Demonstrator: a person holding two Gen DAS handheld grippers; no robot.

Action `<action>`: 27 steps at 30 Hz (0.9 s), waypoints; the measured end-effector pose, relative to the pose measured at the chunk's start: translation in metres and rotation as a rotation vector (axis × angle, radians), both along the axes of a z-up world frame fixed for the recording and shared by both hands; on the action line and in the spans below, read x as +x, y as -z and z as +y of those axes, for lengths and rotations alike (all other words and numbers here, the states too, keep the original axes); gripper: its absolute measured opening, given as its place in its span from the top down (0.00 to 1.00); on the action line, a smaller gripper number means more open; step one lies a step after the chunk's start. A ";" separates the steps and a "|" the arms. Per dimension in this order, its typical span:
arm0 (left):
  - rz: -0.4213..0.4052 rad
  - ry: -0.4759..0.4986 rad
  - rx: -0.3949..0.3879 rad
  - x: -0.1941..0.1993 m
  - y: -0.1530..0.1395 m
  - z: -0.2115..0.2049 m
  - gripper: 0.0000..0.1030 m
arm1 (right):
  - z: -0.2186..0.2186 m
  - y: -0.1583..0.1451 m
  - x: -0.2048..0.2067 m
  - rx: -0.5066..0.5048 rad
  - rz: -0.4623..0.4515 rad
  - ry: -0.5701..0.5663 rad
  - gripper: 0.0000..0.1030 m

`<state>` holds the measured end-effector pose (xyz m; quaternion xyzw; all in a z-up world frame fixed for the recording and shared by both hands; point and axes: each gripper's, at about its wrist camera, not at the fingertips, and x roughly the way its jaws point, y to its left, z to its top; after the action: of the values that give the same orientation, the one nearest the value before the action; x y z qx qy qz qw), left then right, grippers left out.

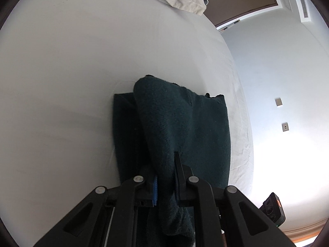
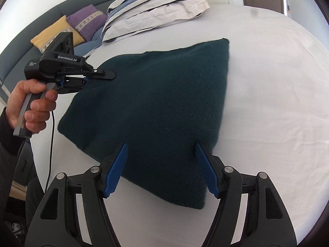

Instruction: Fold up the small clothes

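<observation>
A dark green knitted garment (image 2: 160, 103) lies partly folded on the white bed sheet (image 2: 267, 103). My left gripper (image 1: 164, 177) is shut on a bunched edge of the garment (image 1: 170, 123) and lifts it off the layer below. In the right wrist view the left gripper (image 2: 107, 75) is at the garment's far left corner, held by a hand. My right gripper (image 2: 161, 150) is open and empty, its blue pads (image 2: 118, 168) hovering over the garment's near edge.
Striped pillows and folded bedding (image 2: 156, 6) lie at the head of the bed. A grey sofa with yellow and purple cushions (image 2: 67, 28) is at the left. The bed's edge and a white wall (image 1: 277, 82) are to the right in the left wrist view.
</observation>
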<state>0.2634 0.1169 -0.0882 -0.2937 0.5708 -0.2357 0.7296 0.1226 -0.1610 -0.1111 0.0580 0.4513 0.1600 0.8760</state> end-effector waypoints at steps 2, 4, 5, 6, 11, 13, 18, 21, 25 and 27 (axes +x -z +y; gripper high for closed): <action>0.014 0.007 0.004 0.001 0.009 -0.001 0.87 | 0.008 0.000 0.000 -0.040 0.001 -0.008 0.35; 0.025 0.006 0.011 -0.001 0.018 -0.005 0.87 | 0.013 0.001 -0.002 -0.064 0.007 -0.006 0.35; 0.026 0.000 0.008 0.002 0.018 -0.018 0.86 | 0.010 0.001 -0.004 -0.068 0.008 -0.003 0.35; 0.026 -0.013 -0.003 0.001 0.021 -0.018 0.83 | 0.007 0.002 -0.005 -0.071 0.008 -0.002 0.35; 0.015 -0.056 -0.060 -0.005 0.023 -0.008 0.73 | -0.013 0.010 -0.018 -0.098 0.041 0.029 0.37; -0.017 -0.080 0.004 -0.012 0.014 -0.001 0.56 | -0.019 0.012 -0.015 -0.087 0.051 0.043 0.37; -0.214 -0.119 0.193 -0.045 -0.031 0.012 0.50 | -0.026 0.014 -0.022 -0.029 0.056 0.078 0.43; -0.339 -0.024 0.290 -0.071 -0.050 -0.019 0.57 | -0.023 0.016 -0.022 -0.034 0.057 0.082 0.44; -0.342 0.102 0.433 -0.091 -0.025 -0.055 0.72 | -0.018 0.019 -0.018 -0.052 0.065 0.084 0.45; -0.331 0.093 0.438 -0.098 -0.001 -0.041 0.78 | -0.019 0.023 -0.015 -0.069 0.082 0.093 0.46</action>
<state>0.1656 0.0757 -0.0875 -0.0599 0.4939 -0.1846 0.8476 0.1078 -0.1797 -0.1342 0.0550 0.4890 0.1010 0.8647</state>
